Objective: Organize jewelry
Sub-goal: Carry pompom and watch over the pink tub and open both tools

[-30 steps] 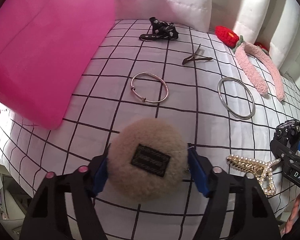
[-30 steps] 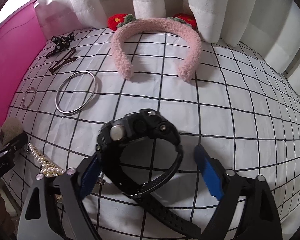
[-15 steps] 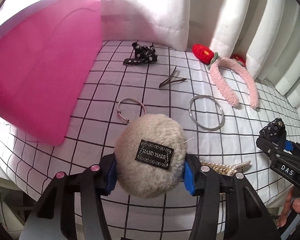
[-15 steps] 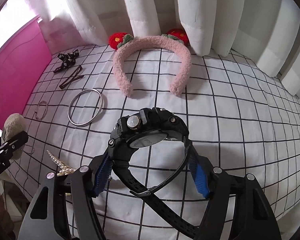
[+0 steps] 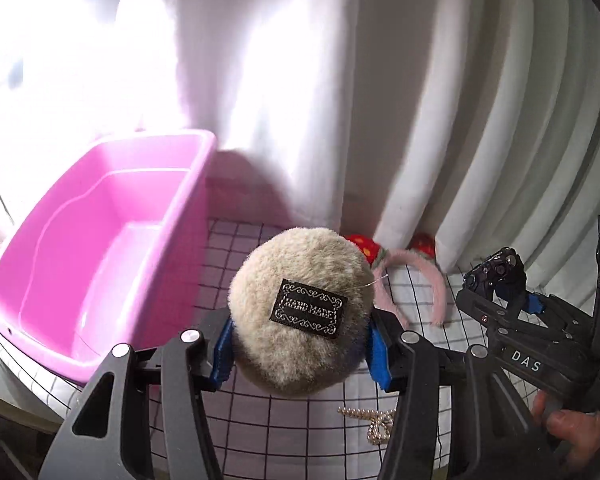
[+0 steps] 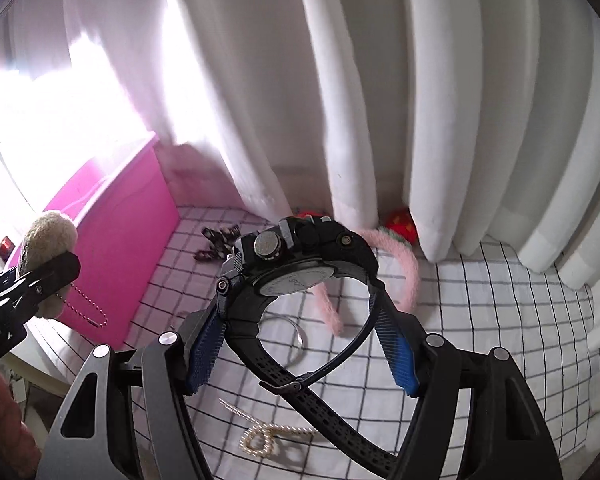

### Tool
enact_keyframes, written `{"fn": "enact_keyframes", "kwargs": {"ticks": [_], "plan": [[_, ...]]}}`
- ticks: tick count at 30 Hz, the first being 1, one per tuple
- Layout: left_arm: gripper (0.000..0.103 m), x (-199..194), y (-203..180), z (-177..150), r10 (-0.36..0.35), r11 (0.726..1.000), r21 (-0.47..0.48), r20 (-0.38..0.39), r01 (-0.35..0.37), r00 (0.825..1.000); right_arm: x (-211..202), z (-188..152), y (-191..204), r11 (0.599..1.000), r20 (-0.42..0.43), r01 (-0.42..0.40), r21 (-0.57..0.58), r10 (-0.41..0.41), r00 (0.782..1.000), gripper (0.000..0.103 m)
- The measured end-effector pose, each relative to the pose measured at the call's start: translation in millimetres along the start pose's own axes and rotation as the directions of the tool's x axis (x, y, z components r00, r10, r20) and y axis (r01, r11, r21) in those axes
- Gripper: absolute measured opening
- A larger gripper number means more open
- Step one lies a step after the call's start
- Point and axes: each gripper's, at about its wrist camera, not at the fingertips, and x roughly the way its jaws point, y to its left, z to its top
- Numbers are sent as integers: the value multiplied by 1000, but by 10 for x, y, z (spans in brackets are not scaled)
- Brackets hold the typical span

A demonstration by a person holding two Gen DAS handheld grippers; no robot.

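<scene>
My left gripper [image 5: 300, 344] is shut on a beige fluffy pom-pom [image 5: 300, 280] with a black "HAND MADE" label, held in the air above the checked cloth. A short pink ball chain [image 6: 88, 312] hangs from it in the right wrist view. My right gripper [image 6: 300, 344] is shut on a black sports watch [image 6: 296, 256]; its blue pads press on the strap on both sides, and the strap's tail hangs down. The watch [image 5: 496, 268] also shows at the right of the left wrist view. A pink plastic bin [image 5: 180, 240] stands at the left, with nothing visible inside.
On the black-and-white checked cloth [image 6: 500, 320] lie a pink fluffy headband [image 6: 408, 268] with red strawberries, a silver bangle [image 6: 296, 332], a black bow clip [image 6: 218, 240] and a pearl clip [image 6: 260, 436]. White curtains hang behind. A person's hand [image 5: 572, 428] holds the right gripper.
Both grippers closed on their objects and rose well above the cloth, tilting up so the curtains and the bin's inside now show. The pom-pom and the watch came up with them.
</scene>
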Motion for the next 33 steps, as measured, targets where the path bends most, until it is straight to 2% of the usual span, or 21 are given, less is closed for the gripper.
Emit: {"fn": "enact_keyframes", "kwargs": {"ticks": [3, 7, 11, 16, 19, 23, 33], "plan": [[51, -175, 265, 227, 51, 998, -37, 52, -49, 997, -41, 278, 311, 997, 45, -64, -39, 66, 997, 67], [51, -321, 738, 423, 156, 985, -93, 88, -148, 984, 34, 600, 875, 980, 68, -158, -118, 167, 984, 67], [51, -334, 1242, 480, 259, 958, -145, 73, -247, 963, 207, 828, 1504, 946, 45, -249, -207, 264, 964, 67], [51, -233, 1883, 345, 355, 913, -216, -2, -347, 935, 500, 954, 2220, 898, -27, -333, -286, 340, 940, 67], [51, -126, 2143, 265, 387, 890, -240, -52, -388, 921, 712, 977, 2549, 875, -86, -363, -320, 355, 931, 67], [51, 83, 2396, 163, 389, 873, -266, -128, -410, 912, 1031, 939, 2884, 855, -164, -381, -350, 345, 924, 67], [52, 429, 2592, 95, 367, 874, -250, -224, -417, 903, 1603, 864, 3106, 872, -316, -350, -342, 244, 917, 67]]}}
